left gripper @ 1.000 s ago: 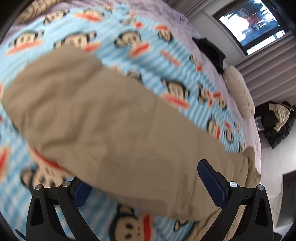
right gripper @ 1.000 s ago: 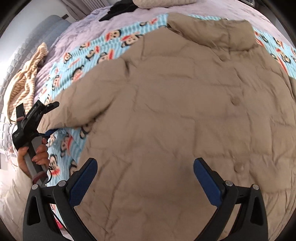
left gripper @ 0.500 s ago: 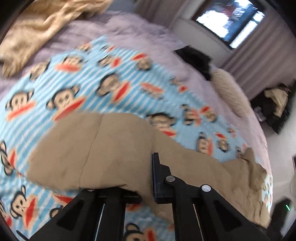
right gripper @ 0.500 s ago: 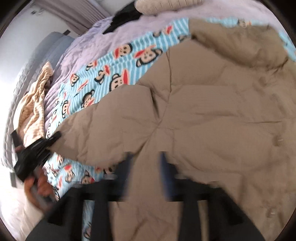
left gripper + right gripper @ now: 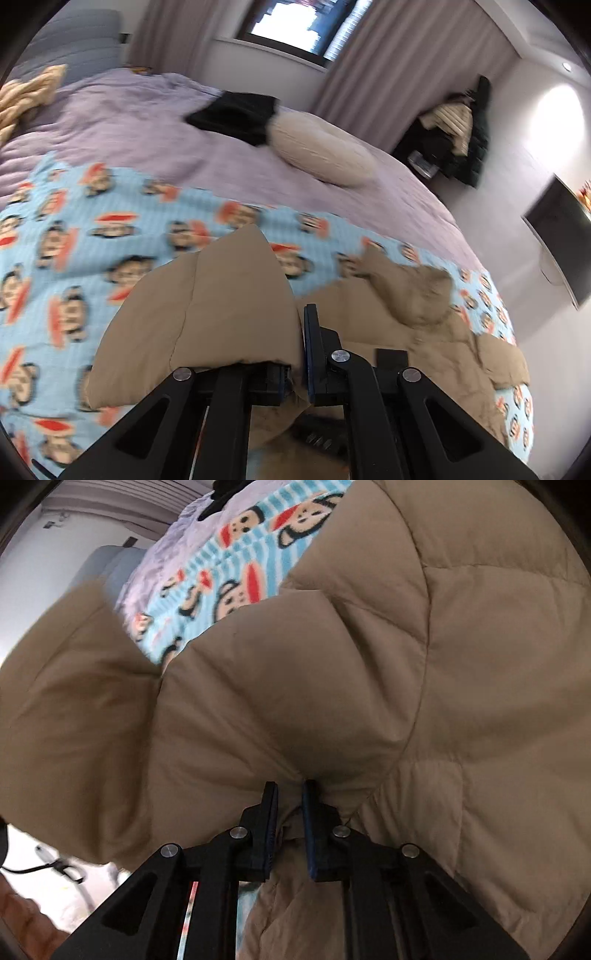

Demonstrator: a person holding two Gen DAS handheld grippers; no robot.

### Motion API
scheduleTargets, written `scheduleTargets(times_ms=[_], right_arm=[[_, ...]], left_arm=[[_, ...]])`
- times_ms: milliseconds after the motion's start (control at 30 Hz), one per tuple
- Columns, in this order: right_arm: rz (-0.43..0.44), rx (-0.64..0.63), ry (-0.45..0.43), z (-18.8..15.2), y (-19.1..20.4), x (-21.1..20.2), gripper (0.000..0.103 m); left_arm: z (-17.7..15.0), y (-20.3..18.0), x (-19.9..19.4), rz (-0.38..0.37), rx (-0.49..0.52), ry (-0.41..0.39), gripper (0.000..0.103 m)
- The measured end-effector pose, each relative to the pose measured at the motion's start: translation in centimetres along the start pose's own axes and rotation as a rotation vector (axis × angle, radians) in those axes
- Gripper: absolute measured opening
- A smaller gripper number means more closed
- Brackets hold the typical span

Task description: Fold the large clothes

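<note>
A tan quilted puffer jacket (image 5: pixel 461 664) lies on a blue monkey-print blanket (image 5: pixel 74 236). My left gripper (image 5: pixel 295 354) is shut on the end of the jacket's sleeve (image 5: pixel 221 306) and holds it lifted above the blanket; the collar (image 5: pixel 413 291) and body lie beyond it to the right. My right gripper (image 5: pixel 288 805) is shut on a pinched fold of the jacket's side near the sleeve seam, with the fabric bunched up around the jaws. The lifted sleeve (image 5: pixel 74 709) fills the left of the right wrist view.
The blanket lies on a purple bedspread (image 5: pixel 147 122). A cream pillow (image 5: pixel 317 151), a black garment (image 5: pixel 236 114) and a striped cloth (image 5: pixel 26 92) lie at the far side. Clothes are piled on a chair (image 5: pixel 454 136) by the wall, near a dark screen (image 5: pixel 561 236).
Both grippers were open a second ago and have shut on the jacket. The left one has lifted the sleeve end up and tilted toward the room; the right has moved in close and gathered fabric.
</note>
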State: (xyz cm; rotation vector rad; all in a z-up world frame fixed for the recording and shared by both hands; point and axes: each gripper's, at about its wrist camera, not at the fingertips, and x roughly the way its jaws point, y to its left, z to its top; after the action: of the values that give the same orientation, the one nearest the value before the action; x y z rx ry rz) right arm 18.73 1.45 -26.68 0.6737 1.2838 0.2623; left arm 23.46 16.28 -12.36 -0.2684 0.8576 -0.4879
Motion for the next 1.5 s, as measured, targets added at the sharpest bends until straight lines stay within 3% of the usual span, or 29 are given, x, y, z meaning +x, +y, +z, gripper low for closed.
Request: scheduleTargets(times_ms=[133,267,367,500,633,667,700,733,767,800,867,900,1000,1133,1267,1400,1500], right_arm=[[0.039,0.023,-0.039,-1.0,-2.9,-6.0,0.013],[-0.098,0.078,-0.163,-2.8,-9.4,-15.0,0.013],[-0.195,0.126,-0.208,-3.7,-13.5,-19.5,0.015],[-0.258,0.173,-0.226,-4.3,-17.5,-22.7,0.016],[-0.252,0.186,-0.222,-4.4,-18.7,-22.6,0.017],[-0.256,0.18,-0.221,-4.5,-18.3,-22.8,0.017],[-0.265,0.167,-0.22,-4.6,-17.8,-22.9,0.017],[-0.275,0.146,-0.218,-4.5,-17.2,-22.7,0.017],[-0.287,0.118,-0.217,-4.4,-16.3,-22.6,0.022],[-0.296,0.096,-0.219,-5.0,-15.9,-22.9,0.029],[-0.333,0.003,-0.24,-4.8,-13.2,-22.9,0.07],[-0.34,-0.029,-0.253,-5.4,-12.2,-23.2,0.073],[-0.382,-0.22,-0.288,-5.0,-6.9,-22.4,0.073],[-0.505,-0.5,-0.276,-5.5,-1.0,-18.6,0.073],[-0.661,-0.715,-0.238,-7.0,1.8,-14.1,0.074],[-0.775,-0.782,-0.229,-6.9,1.9,-11.0,0.074],[-0.814,-0.752,-0.28,-5.0,2.0,-10.3,0.074]], left_arm=[[-1.1,-6.7,3.1,-0.097,0.055,0.047,0.009],[-4.0,-13.8,7.8,-0.145,0.142,0.132,0.009],[-7.5,-17.6,12.0,-0.109,0.205,0.223,0.009],[-12.0,-19.4,14.9,0.013,0.282,0.298,0.009],[-13.6,-18.3,13.2,0.045,0.304,0.327,0.01],[-13.7,-18.0,12.6,0.05,0.302,0.328,0.017],[-13.6,-17.5,11.5,0.053,0.292,0.328,0.044],[-13.5,-16.8,10.2,0.061,0.277,0.311,0.079],[-13.1,-16.0,9.2,0.079,0.267,0.277,0.088],[-12.9,-15.2,7.5,0.094,0.268,0.228,0.09],[-12.7,-14.2,5.5,0.111,0.288,0.219,0.09],[-12.4,-13.4,4.5,0.14,0.286,0.201,0.09],[-11.4,-9.3,2.4,0.269,0.224,0.155,0.09],[-12.0,-3.1,1.6,0.377,0.106,0.206,0.09],[-14.4,-1.2,2.7,0.449,0.154,0.276,0.09],[-14.5,-0.7,5.0,0.488,0.12,0.262,0.09],[-13.4,0.4,6.7,0.541,0.045,0.244,0.09]])
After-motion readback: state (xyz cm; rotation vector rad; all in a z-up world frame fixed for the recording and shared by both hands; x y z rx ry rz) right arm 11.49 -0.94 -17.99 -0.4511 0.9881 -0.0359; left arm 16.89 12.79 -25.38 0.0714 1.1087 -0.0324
